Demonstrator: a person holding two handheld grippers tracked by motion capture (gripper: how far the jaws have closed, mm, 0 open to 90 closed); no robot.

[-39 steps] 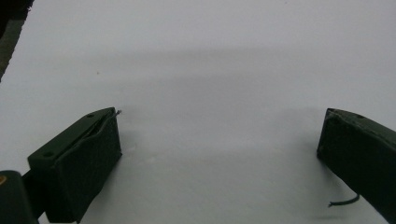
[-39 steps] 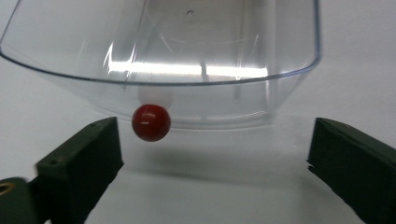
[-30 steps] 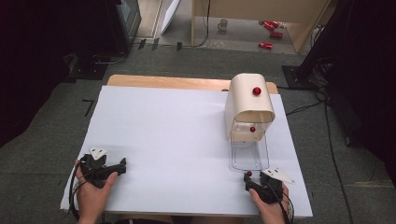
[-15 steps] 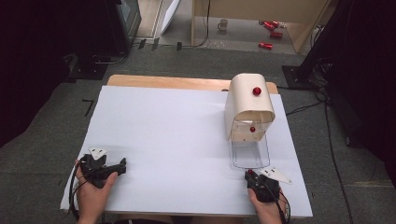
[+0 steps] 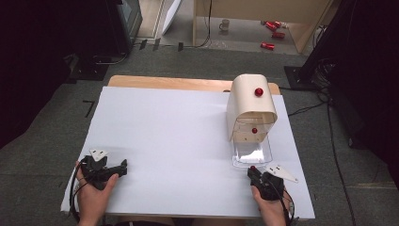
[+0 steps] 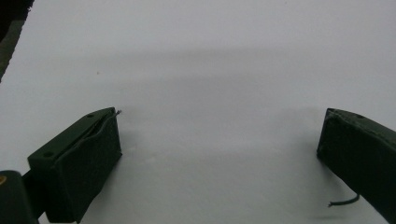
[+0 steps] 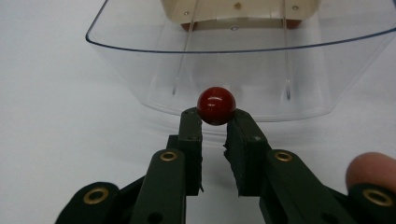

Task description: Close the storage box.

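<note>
A cream box with a rounded lid stands at the right of the white tabletop. It carries a red knob on top and another on its front. A clear plastic drawer sticks out of its base toward me. My right gripper is shut on the drawer's small red knob, and both pads press on the ball. My left gripper rests on the table at the near left, open, with bare white surface between its jaws.
A strip of wooden table shows behind the white sheet. Beyond it on the floor are a mug and red cans. Dark stands and cables flank the table on both sides.
The right gripper's jaws look narrower around the drawer knob than a second ago. The hand has barely shifted. The left gripper and the box have not moved.
</note>
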